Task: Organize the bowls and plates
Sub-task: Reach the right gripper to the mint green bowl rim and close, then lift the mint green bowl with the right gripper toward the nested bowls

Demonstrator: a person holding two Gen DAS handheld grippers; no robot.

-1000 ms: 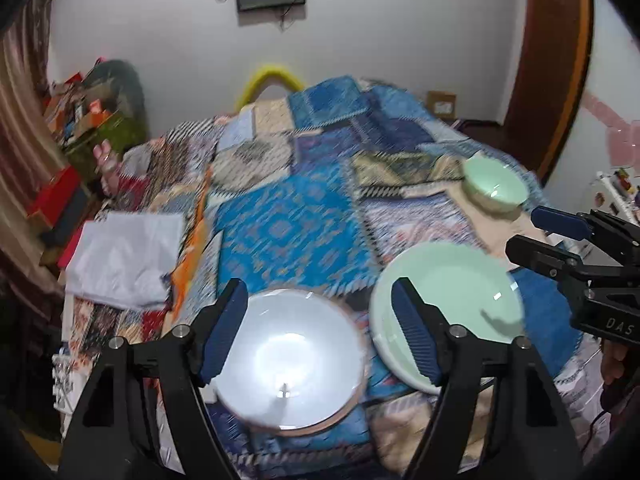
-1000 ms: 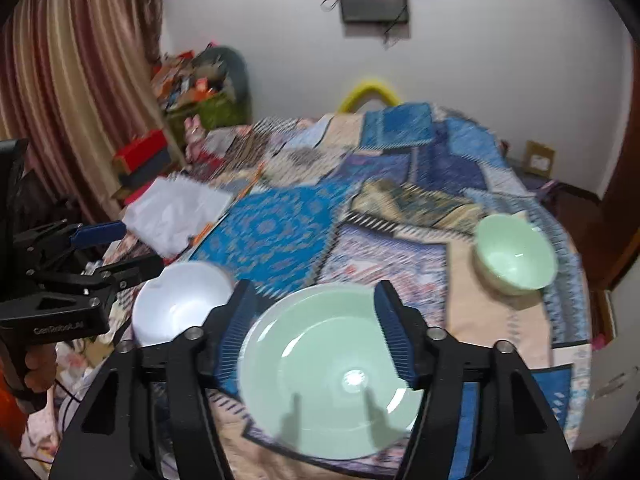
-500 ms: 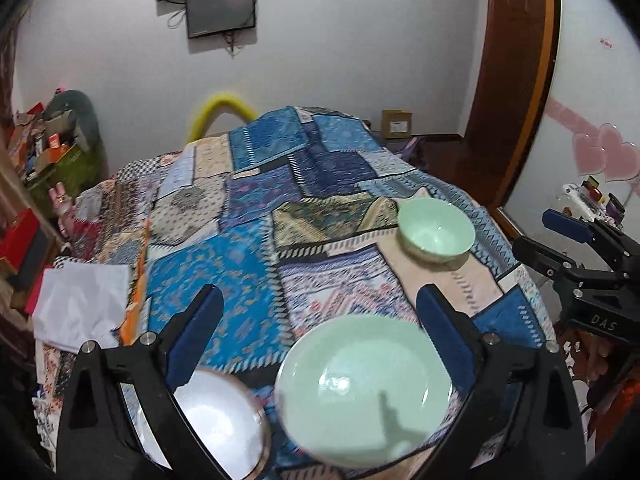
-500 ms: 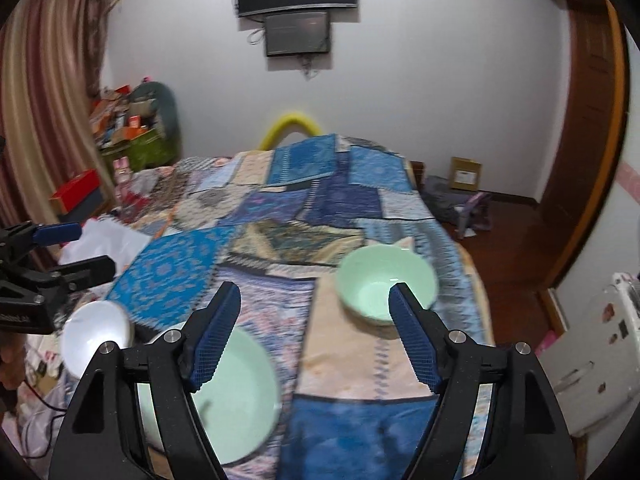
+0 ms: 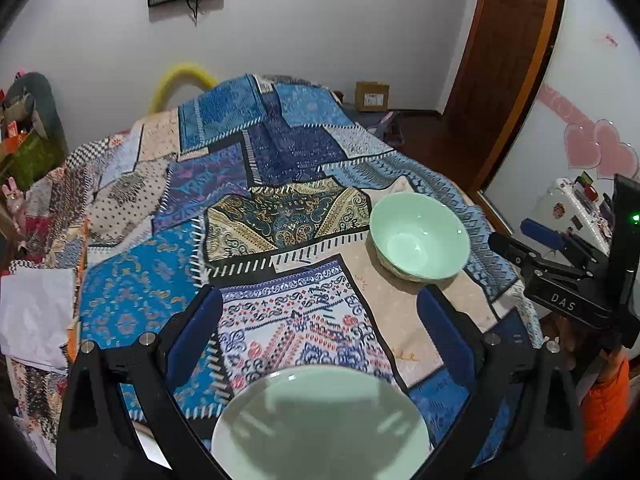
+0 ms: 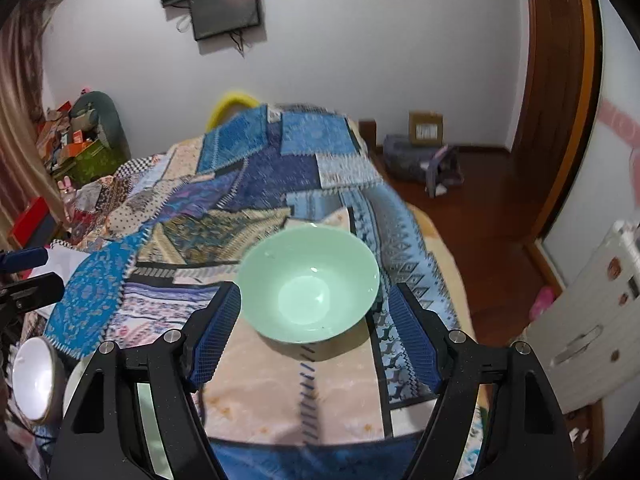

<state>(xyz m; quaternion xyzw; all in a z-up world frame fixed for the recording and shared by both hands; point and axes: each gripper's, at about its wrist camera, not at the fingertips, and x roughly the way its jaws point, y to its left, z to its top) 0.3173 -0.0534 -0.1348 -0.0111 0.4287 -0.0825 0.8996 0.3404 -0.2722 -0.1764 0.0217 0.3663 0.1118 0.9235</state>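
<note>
A mint green bowl (image 5: pixel 419 237) (image 6: pixel 309 283) stands upright on the patchwork cloth. A mint green plate (image 5: pixel 320 424) lies at the near edge, just below my open, empty left gripper (image 5: pixel 318 330). My right gripper (image 6: pixel 316 330) is open and empty, its fingers either side of the green bowl's near rim, not touching it. It also shows at the right of the left wrist view (image 5: pixel 532 240). A white bowl with a brown rim (image 6: pixel 34 376) sits at the near left, next to a sliver of the green plate (image 6: pixel 74 384).
The patchwork cloth (image 5: pixel 280 160) covers a raised surface that drops off at the right to a wooden floor (image 6: pixel 492 200). White cloth (image 5: pixel 36 312) lies at the left edge. Cluttered boxes (image 6: pixel 68 144) stand far left; a white appliance (image 6: pixel 592 320) stands right.
Both grippers have swung right. The left one went from the white bowl to above the green plate. The right one went from the plate up to the green bowl.
</note>
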